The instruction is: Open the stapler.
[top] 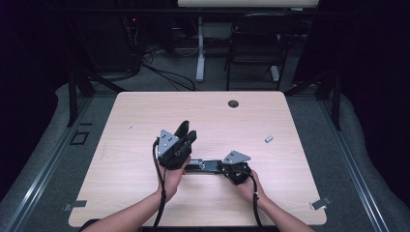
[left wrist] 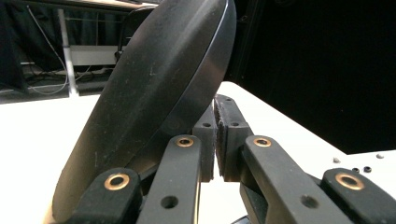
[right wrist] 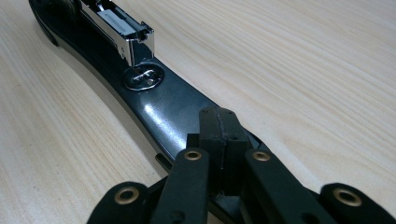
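Observation:
A black stapler lies opened near the table's front middle. Its flat base (top: 205,166) (right wrist: 159,107) shows the round metal anvil (right wrist: 144,77) and the chrome staple channel (right wrist: 123,28). Its curved black top cover (top: 183,128) (left wrist: 154,93) is swung upward and leans along the outer side of my left gripper's (top: 191,137) (left wrist: 215,116) left jaw. That gripper's pads meet, and I see nothing between them. My right gripper (top: 224,167) (right wrist: 219,116) is shut, its tips resting on the base's near end.
A small grey block (top: 269,138) lies on the wooden table (top: 145,111) to the right of the stapler. A round cable hole (top: 233,103) sits near the far edge. A dark chair (top: 256,43) and desk legs stand beyond the table.

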Demonstrator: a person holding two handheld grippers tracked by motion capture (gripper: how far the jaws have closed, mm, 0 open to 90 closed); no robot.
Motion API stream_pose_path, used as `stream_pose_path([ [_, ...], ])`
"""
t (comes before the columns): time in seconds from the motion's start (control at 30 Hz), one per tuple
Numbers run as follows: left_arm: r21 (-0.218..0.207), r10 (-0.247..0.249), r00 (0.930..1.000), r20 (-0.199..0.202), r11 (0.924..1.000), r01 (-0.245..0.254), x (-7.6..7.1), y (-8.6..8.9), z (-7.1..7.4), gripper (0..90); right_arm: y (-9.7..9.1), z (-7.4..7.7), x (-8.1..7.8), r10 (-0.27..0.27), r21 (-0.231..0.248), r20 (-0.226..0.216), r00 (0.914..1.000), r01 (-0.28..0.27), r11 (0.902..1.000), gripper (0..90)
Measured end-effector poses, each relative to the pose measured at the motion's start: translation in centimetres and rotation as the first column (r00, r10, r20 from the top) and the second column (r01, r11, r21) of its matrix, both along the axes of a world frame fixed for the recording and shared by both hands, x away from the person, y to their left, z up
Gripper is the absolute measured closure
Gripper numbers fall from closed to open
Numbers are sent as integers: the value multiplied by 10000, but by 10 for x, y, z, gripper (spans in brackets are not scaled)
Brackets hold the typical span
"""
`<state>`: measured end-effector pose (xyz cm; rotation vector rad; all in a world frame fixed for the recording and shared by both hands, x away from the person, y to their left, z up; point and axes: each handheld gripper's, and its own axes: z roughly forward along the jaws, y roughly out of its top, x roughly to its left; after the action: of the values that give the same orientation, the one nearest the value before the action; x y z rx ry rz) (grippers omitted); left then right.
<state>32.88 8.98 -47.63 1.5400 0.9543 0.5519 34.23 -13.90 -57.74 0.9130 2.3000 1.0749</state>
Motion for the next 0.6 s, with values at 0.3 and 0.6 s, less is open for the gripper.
stream_pose_path([
  [0.3, 126, 100, 9998, 190, 9999, -102, 1, 7, 2, 871, 1, 0, 0, -33, 9, 31, 10000, 33, 10000, 900],
  [0.6, 275, 82, 9998, 168, 9996, -87, 1, 13, 5, 871, 1, 0, 0, -32, -46, 23, 10000, 32, 10000, 900],
])
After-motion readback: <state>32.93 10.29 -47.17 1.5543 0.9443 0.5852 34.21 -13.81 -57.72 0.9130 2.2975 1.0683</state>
